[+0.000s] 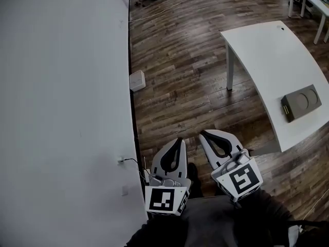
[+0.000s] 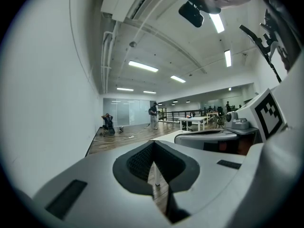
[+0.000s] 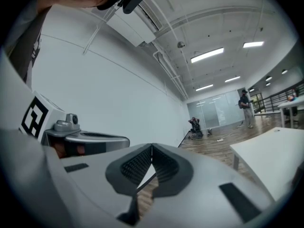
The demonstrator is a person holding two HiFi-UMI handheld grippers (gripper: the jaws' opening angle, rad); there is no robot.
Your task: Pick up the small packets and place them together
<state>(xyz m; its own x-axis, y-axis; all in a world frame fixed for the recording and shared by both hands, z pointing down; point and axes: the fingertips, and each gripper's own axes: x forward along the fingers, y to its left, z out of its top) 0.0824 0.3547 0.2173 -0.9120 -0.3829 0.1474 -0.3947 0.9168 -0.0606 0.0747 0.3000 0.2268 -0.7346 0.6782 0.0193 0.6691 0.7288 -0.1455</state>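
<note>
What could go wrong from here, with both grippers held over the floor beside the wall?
No small packets are in view; the white table shows only a flat grey box, which might get picked by mistake. The left gripper and right gripper are shut and empty, so they must open before any grasp. The wall stands close on the left and could be brushed.

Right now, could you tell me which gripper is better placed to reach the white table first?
Probably the right. The right gripper sits on the side nearer the white table, while the left gripper is beside the wall. Both are shut and empty, so neither has an edge there.
</note>
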